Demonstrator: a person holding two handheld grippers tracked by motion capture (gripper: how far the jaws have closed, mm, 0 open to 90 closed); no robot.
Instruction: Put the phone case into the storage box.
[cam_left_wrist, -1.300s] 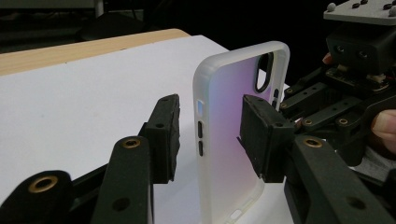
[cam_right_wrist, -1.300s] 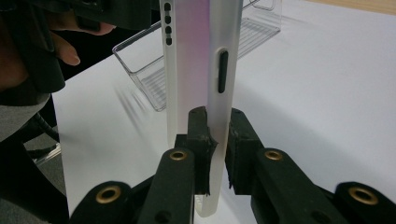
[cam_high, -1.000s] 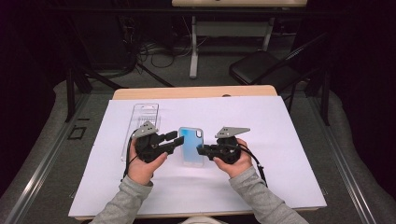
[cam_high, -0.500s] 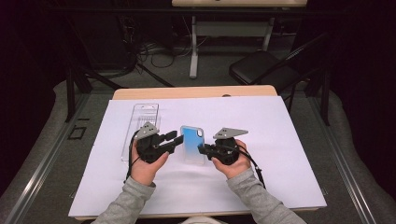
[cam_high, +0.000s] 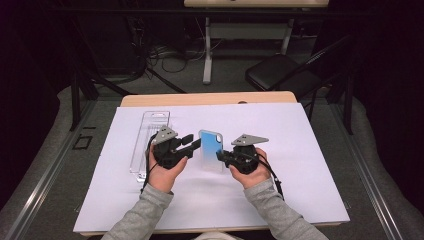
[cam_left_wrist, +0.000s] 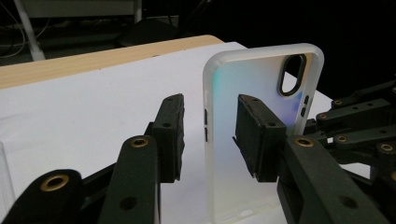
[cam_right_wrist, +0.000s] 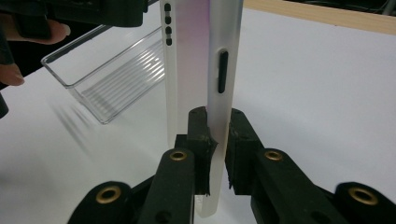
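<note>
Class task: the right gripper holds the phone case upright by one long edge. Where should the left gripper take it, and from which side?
Grip the free long edge of the case, coming in from the left, opposite the right gripper. The left gripper already straddles that thin wall, jaws apart; pinch below the side-button slots, where the rim is solid.
</note>
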